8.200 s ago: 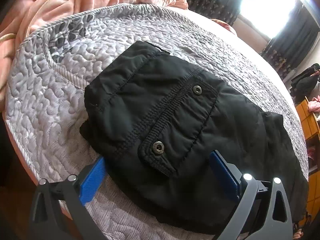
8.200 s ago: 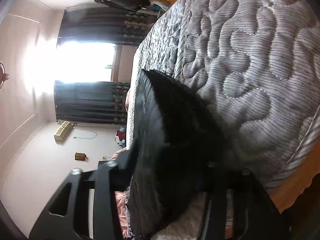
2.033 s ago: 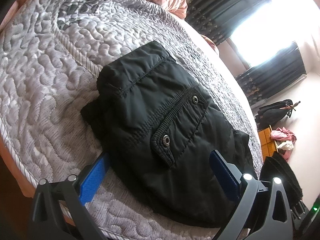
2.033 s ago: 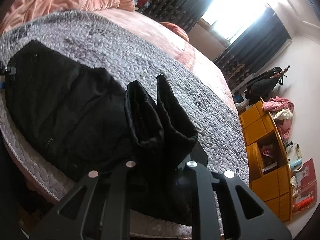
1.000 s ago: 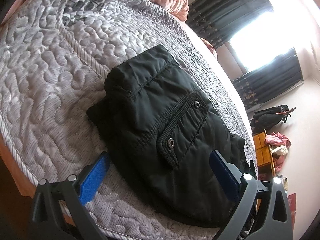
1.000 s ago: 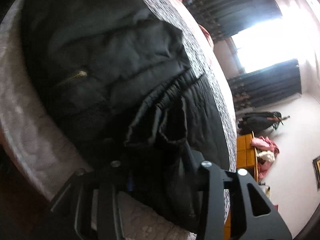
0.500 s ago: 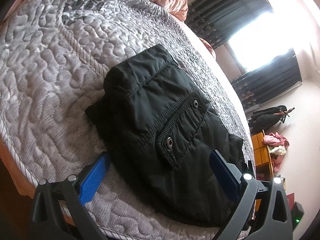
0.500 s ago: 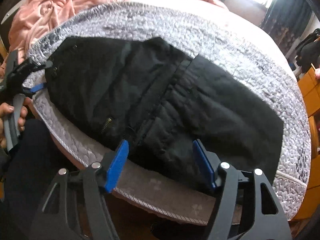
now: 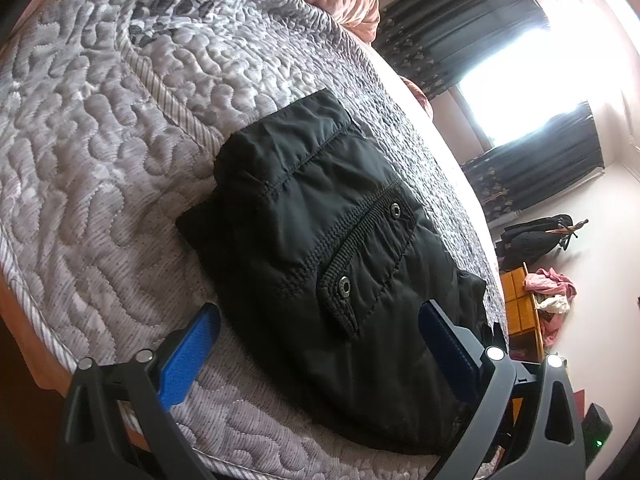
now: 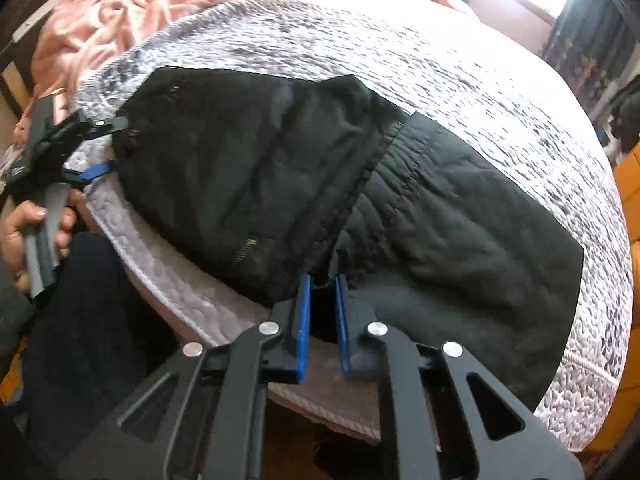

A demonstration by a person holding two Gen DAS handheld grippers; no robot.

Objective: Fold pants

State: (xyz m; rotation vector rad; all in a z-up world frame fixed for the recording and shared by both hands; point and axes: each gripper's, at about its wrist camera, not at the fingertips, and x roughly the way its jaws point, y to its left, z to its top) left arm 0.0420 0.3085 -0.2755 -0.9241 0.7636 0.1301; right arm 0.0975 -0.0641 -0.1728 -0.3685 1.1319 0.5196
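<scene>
The black pants (image 9: 328,248) lie folded on the grey quilted bed cover (image 9: 100,128), with a snap pocket flap facing up. My left gripper (image 9: 320,332) is open, its blue pads either side of the near edge of the pants, holding nothing. In the right wrist view the pants (image 10: 320,184) stretch across the bed. My right gripper (image 10: 322,292) has its jaws nearly closed around the pants' near edge by the elastic waistband. The left gripper (image 10: 100,148) shows at the far left of that view, in a hand.
A pink blanket (image 10: 132,8) is bunched at the head of the bed. The bed's near edge (image 10: 192,304) runs just under my right gripper. Dark curtains (image 9: 472,40) and an orange shelf unit (image 9: 520,304) with clothes stand beyond the bed.
My right gripper laid its held pants end down over the rest, opened, then moved in and closed on the near edge at the waistband. My left gripper stayed open and nearly still.
</scene>
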